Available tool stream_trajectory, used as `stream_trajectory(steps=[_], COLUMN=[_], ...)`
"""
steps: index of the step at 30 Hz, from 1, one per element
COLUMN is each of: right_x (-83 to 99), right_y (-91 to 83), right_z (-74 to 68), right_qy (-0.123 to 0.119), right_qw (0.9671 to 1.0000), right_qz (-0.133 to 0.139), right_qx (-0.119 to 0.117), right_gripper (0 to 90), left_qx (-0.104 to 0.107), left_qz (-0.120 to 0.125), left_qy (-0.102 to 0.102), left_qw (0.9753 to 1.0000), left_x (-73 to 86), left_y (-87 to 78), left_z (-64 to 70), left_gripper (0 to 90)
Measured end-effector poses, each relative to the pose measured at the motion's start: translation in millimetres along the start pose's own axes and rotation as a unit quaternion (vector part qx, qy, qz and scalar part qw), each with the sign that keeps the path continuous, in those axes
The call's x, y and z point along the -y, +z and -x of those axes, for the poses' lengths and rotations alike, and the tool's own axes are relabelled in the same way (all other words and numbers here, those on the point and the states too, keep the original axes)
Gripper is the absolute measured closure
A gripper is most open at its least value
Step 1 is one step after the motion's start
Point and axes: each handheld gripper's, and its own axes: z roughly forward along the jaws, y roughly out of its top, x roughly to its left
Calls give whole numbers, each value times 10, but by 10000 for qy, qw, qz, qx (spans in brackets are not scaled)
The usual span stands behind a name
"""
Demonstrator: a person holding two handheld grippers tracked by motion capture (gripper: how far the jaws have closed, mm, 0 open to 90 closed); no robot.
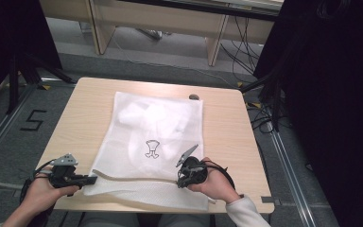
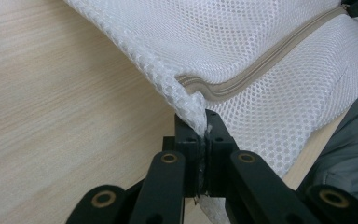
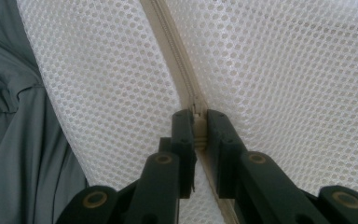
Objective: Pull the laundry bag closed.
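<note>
High view: left hand-held gripper clamps mesh bag corner | right hand-held gripper clamps zipper

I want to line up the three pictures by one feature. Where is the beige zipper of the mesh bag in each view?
High view: zipper runs along the bag's near edge between the grippers.
Left gripper view: right of centre, slanting up to the top right corner.
Right gripper view: centre, running from the top down into the jaws.
Shared landmark: white mesh bag.

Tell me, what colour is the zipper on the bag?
Beige zipper, clearest in the right gripper view.
</note>
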Motion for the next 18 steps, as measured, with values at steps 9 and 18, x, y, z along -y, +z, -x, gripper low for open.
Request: stream_trajectory(steps=[9,18], right_x=[31,71], right_y=[-17,-32], right_z=[8,21], right_qy=[34,37], right_qw=[10000,10000], right_qz=[-3,-16], right_qx=[-42,-30], right_gripper=[824,824], left_qx=[10,-4], left_qz=[20,25], left_qy=[-11,-5], left_qw=[10000,10000], left_x=[-1,-3], left_y=[1,-5], left_z=[4,4], left_gripper=[860,860])
